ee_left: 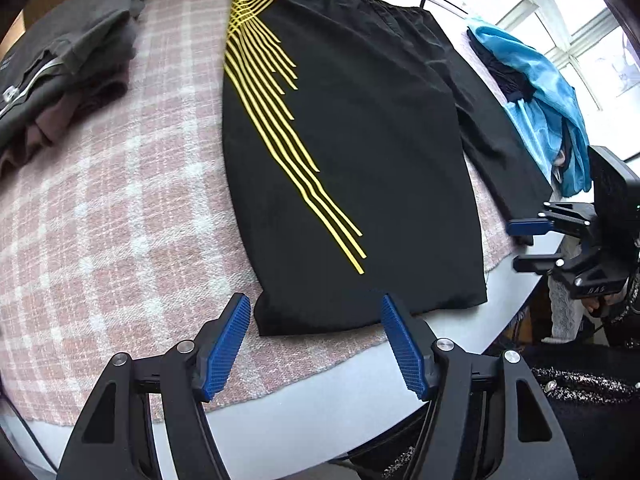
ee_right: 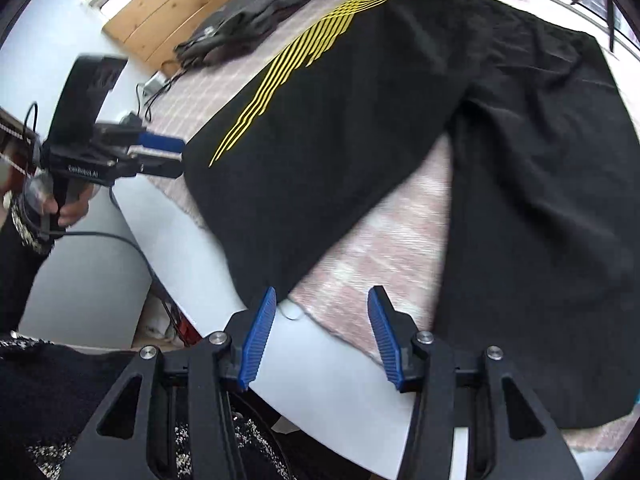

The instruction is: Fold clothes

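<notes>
Black shorts with yellow stripes (ee_left: 360, 140) lie spread flat on a pink checked cloth (ee_left: 120, 200), waistband far, leg hems near. They also show in the right wrist view (ee_right: 360, 120), both legs apart. My left gripper (ee_left: 316, 312) is open and empty, just above the near hem of the striped leg. It also shows in the right wrist view (ee_right: 180, 158) at that leg's hem. My right gripper (ee_right: 322, 304) is open and empty, over the table edge between the two legs. In the left wrist view it (ee_left: 516, 244) hovers at the right, near the other leg's hem.
A pile of folded grey and brown clothes (ee_left: 68, 72) sits at the far left of the cloth. A blue garment heap (ee_left: 548, 104) lies at the far right by the window. The white table edge (ee_left: 320, 412) runs close in front. A wooden board (ee_right: 172, 12) stands behind.
</notes>
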Demonstrator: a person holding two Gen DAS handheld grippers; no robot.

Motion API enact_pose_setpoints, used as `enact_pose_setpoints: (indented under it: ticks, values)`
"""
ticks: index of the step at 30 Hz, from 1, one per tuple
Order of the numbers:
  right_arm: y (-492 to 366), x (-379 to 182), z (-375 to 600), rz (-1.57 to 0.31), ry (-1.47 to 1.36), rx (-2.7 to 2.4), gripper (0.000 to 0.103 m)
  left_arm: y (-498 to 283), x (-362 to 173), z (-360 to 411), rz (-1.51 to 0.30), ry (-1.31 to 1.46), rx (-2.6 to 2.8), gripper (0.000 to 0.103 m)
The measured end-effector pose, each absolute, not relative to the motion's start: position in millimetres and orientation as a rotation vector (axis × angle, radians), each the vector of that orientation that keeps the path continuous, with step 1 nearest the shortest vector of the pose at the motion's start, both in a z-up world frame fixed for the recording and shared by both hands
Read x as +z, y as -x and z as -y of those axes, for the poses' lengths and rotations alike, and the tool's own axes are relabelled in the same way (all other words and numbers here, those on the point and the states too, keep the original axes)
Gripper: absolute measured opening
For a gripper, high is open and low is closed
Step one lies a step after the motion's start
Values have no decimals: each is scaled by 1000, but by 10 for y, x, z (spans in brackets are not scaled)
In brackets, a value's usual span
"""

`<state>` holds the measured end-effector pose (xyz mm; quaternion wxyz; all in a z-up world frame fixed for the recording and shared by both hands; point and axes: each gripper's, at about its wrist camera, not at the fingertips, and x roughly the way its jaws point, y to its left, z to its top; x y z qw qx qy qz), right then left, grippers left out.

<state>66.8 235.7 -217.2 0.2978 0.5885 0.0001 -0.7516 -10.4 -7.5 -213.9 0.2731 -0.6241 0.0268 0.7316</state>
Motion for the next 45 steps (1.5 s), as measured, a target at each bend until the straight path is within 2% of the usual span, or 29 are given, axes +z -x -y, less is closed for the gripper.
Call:
enact_pose_setpoints:
  ticks: [1, 2, 3, 5, 6, 7, 8, 10, 12, 13, 15, 17, 18, 19, 25, 28, 30, 31, 33, 35, 36, 39, 40, 41, 42, 43, 44, 45]
  values:
    - [-680, -2190, -2280, -6, -1560, -1996, 49, 110, -2150, 65, -91, 1679, 1952, 63]
    - [-692, -2208, -2203, -11, -1555, -1994, 49, 118, -2155, 58, -108, 1680, 1931, 56]
    - [-704, -2226, -2126, -17, -1551, -1992, 50, 127, -2160, 54, -122, 1681, 1909, 45]
    - [-722, -2238, -2030, -5, -1546, -1974, 49, 159, -2151, 70, -135, 1683, 1872, 33]
    - [-735, -2228, -1998, -12, -1534, -1984, 37, 185, -2137, 90, -126, 1686, 1851, 25]
    - [-735, -2206, -1978, -16, -1530, -1987, 16, 210, -2123, 110, -117, 1689, 1829, 20]
    - [-726, -2175, -1968, -19, -1533, -1983, 11, 238, -2085, 138, -97, 1694, 1802, 15]
    - [-679, -2032, -2039, 90, -1510, -1978, 9, 274, -1887, 220, -97, 1672, 1803, 15]
    - [-607, -1821, -2234, 309, -1450, -1969, 9, 308, -1663, 317, -115, 1636, 1834, 15]
    - [-584, -1729, -2326, 395, -1420, -1972, 9, 326, -1545, 378, -133, 1611, 1867, 18]
    - [-564, -1584, -2439, 472, -1378, -2017, 10, 351, -1394, 490, -166, 1573, 1915, 45]
    - [-582, -1608, -2410, 359, -1444, -2098, 21, 360, -1436, 582, -187, 1577, 1914, 54]
    - [-598, -1664, -2388, 315, -1482, -2113, 27, 369, -1568, 553, -185, 1595, 1894, 54]
    - [-614, -1750, -2374, 303, -1521, -2103, 27, 347, -1725, 458, -183, 1623, 1866, 54]
    - [-696, -2096, -2373, 247, -1662, -2039, 27, 163, -2233, 199, -217, 1712, 1776, 54]
    - [-714, -2176, -2264, 201, -1683, -2014, 27, 165, -2305, 188, -233, 1716, 1777, 49]
    - [-742, -2217, -2182, 145, -1693, -2010, 27, 164, -2329, 154, -271, 1706, 1782, 31]
    - [-749, -2241, -2139, 129, -1691, -2002, 27, 167, -2328, 140, -291, 1699, 1787, 27]
    - [-761, -2280, -2060, 97, -1686, -1989, 26, 187, -2284, 148, -264, 1699, 1758, 5]
    - [-742, -2204, -2083, 155, -1653, -1987, 8, 212, -2197, 192, -227, 1697, 1741, 0]
    - [-728, -2153, -2107, 197, -1633, -1984, 5, 228, -2116, 242, -213, 1690, 1752, 1]
    - [-680, -1928, -2244, 380, -1539, -1970, 5, 275, -1874, 392, -169, 1669, 1785, 1]
    - [-669, -1851, -2292, 411, -1520, -1975, 6, 291, -1793, 442, -154, 1662, 1795, 3]
    - [-664, -1803, -2310, 389, -1532, -1991, 7, 306, -1713, 492, -140, 1655, 1806, 16]
    - [-667, -1780, -2299, 326, -1566, -2020, 17, 322, -1632, 542, -125, 1648, 1816, 35]
    - [-680, -1770, -2309, 265, -1598, -2051, 29, 333, -1624, 578, -151, 1651, 1842, 41]
    - [-700, -1770, -2350, 232, -1613, -2069, 31, 343, -1694, 608, -154, 1665, 1844, 45]
    - [-718, -1780, -2402, 233, -1622, -2071, 31, 355, -1786, 638, -136, 1683, 1833, 45]
